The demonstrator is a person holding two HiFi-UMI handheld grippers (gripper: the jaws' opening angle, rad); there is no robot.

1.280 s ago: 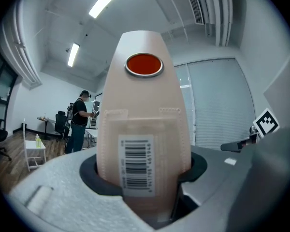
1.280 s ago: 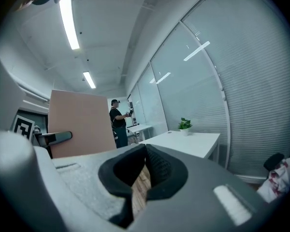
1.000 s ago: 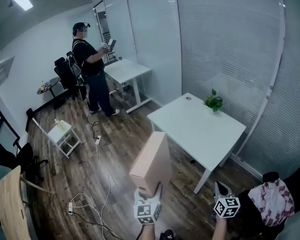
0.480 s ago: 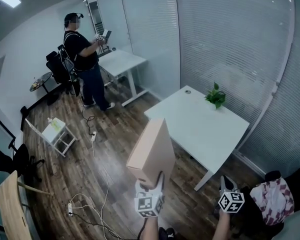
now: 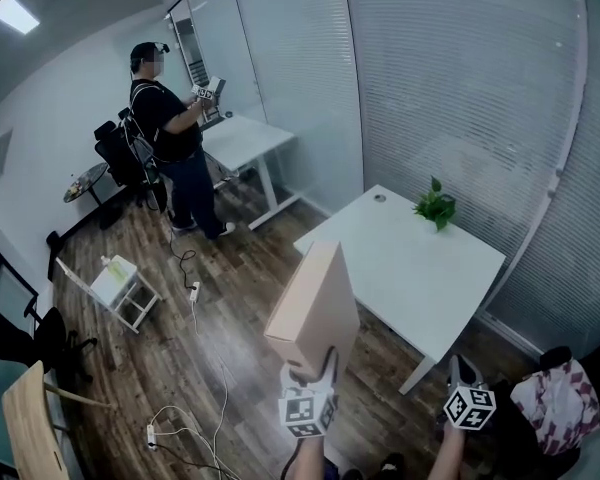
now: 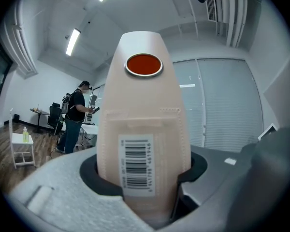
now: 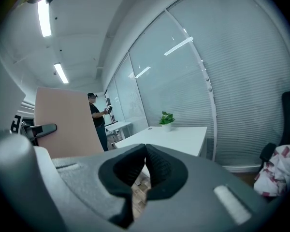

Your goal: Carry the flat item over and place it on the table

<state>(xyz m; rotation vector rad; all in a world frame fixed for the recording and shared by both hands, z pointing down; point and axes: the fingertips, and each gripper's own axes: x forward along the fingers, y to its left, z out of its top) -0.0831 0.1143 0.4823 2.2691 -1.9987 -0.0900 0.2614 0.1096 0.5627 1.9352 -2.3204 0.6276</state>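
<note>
The left tongs (image 5: 310,370) clamp the bottom edge of a flat cardboard box (image 5: 315,303), which stands upright above them over the wood floor (image 5: 230,298), near the front-left corner of the white surface (image 5: 400,263) but not yet over it. The right tongs (image 5: 462,370) hang to the right of the box, pinched together with nothing between them, in front of the surface's near leg. A small potted plant (image 5: 436,208) sits at the far edge of the surface by the blinds (image 5: 460,88); the rest of its top is bare. Further off, a person (image 5: 170,133) stands at a second white desk (image 5: 245,140), with a black chair (image 5: 115,148) behind, a small white side table (image 5: 120,286) to the left, and cables (image 5: 195,418) trailing on the floor. A patterned cloth (image 5: 545,393) lies at lower right. Only the left gripper view shows the narrow end of the box, with a barcode label (image 6: 135,167) between the pads and a red round sticker (image 6: 144,64) higher up; the right gripper view shows its broad plain side.
</note>
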